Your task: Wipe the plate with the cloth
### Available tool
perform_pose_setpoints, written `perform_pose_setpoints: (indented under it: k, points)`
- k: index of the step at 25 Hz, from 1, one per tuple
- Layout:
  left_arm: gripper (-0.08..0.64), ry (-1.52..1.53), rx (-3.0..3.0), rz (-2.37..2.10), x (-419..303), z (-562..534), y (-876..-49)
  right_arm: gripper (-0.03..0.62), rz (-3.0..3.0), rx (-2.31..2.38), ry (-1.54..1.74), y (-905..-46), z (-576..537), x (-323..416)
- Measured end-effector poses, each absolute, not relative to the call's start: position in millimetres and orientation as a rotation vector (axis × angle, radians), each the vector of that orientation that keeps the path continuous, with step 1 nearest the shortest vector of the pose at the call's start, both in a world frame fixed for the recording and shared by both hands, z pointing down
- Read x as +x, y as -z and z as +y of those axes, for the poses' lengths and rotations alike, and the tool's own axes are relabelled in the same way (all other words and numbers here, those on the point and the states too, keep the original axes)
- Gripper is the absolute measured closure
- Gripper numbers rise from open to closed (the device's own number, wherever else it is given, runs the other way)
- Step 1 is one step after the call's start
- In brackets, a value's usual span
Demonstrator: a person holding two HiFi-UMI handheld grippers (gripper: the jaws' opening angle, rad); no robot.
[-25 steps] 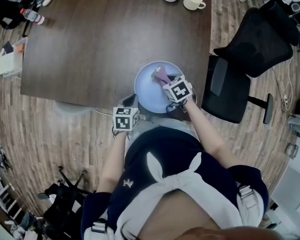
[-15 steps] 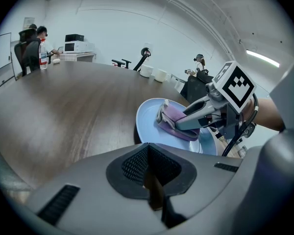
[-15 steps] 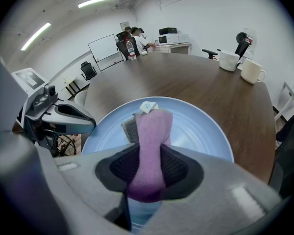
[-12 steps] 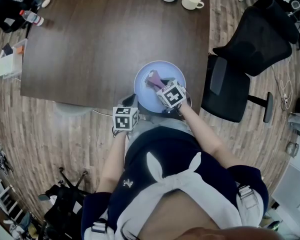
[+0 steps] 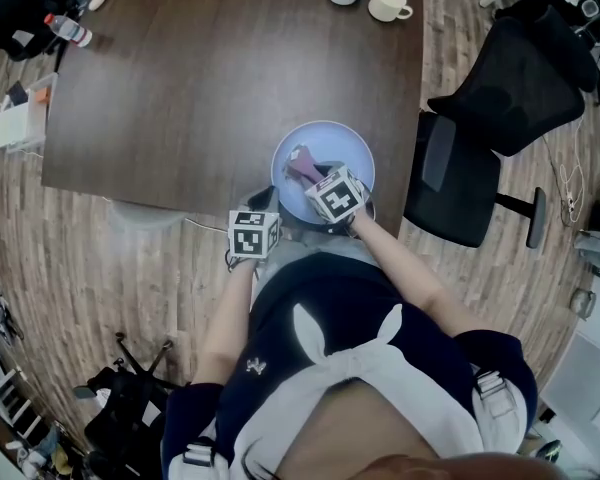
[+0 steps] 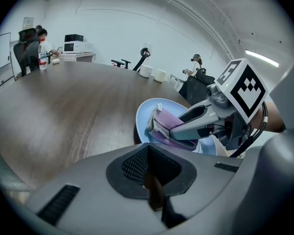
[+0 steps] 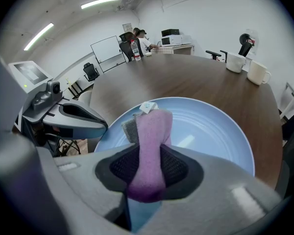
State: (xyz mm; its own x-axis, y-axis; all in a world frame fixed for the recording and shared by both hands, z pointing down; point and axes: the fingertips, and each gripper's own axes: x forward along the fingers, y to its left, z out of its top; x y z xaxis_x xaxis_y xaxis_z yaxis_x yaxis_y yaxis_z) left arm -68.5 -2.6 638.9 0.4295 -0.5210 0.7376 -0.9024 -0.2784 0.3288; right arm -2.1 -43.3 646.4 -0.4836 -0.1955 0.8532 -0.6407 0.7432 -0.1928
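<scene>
While the left tongs [image 6: 151,173] are idling closed and empty at the plate's [image 5: 346,148] seven o'clock, the right tongs [image 7: 149,169] are pinching the pink cloth [image 5: 302,158] on its ten o'clock side. With nothing steadying it, the plate is probably risking a slide off the counter's [image 5: 230,78] near edge.

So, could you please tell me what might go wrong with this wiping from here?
The plate sits close to the near edge of the table, and the left gripper beside it is shut, not holding it, so a wiping stroke could slide it off. The right gripper pinches only a narrow fold of cloth, which might slip free.
</scene>
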Motion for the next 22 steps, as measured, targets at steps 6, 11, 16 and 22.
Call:
perform_pose_setpoints:
  k: [6,11,16,22]
  points:
    - [0.554,-0.646,1.945,-1.209,-70.1,-0.5,-639.2,0.468,-2.065,0.643,-0.650,-646.9,-33.1,-14.8]
    - [0.554,-0.652,1.947,-1.207,-67.7,-1.5,-639.4,0.468,-2.070,0.608,-0.662,-648.0,-23.4,-20.3]
    - [0.554,-0.646,1.943,-1.204,-68.4,-0.2,-639.6,0.468,-2.080,0.586,-0.655,-646.8,-16.6,-25.8]
    - [0.554,-0.647,1.945,-1.206,-70.3,-1.3,-638.7,0.468,-2.080,0.551,-0.670,-645.4,-10.1,-29.7]
